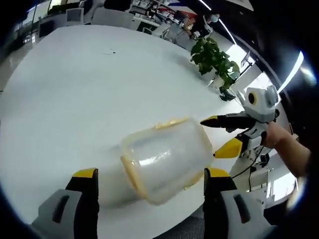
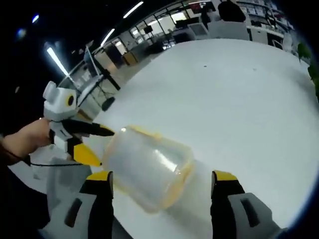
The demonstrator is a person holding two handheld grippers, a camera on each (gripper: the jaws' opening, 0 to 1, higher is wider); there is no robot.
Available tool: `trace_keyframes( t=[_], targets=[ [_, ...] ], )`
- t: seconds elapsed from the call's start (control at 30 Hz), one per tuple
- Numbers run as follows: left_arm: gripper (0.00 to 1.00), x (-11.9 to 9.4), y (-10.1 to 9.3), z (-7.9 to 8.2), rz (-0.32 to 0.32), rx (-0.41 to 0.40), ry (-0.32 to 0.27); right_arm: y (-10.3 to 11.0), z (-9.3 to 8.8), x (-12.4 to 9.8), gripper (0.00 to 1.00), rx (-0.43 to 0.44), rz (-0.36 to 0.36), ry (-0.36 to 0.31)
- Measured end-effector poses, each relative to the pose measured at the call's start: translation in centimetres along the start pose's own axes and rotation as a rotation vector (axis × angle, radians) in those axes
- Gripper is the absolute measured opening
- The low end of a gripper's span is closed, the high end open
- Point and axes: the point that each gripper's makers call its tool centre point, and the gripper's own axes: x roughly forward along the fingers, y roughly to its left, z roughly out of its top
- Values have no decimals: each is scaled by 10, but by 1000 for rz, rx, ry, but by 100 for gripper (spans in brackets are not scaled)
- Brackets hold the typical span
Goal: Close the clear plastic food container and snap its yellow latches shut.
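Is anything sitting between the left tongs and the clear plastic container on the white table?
Nothing visible. The clear plastic food container with yellow latches lies on the white table just ahead of the open left tongs. The right tongs are open at its far side.

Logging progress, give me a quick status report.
Left gripper open, right gripper open, both flanking the container. Container on its side on the white table, touching neither gripper. Nothing in the way.
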Motion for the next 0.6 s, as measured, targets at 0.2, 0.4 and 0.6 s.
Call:
trace_keyframes(
  t=[0.2, 0.4, 0.6],
  targets=[
    [88, -6, -3, 5, -9, 31, -23, 1, 6, -6, 75, -64, -7, -17],
    [84, -11, -8, 7, -22, 91, 1, 7, 13, -9, 73, -69, 5, -21],
    [81, -15, -10, 11, -28, 156, -7, 17, 20, -11, 72, -101, 25, -21]
  ],
)
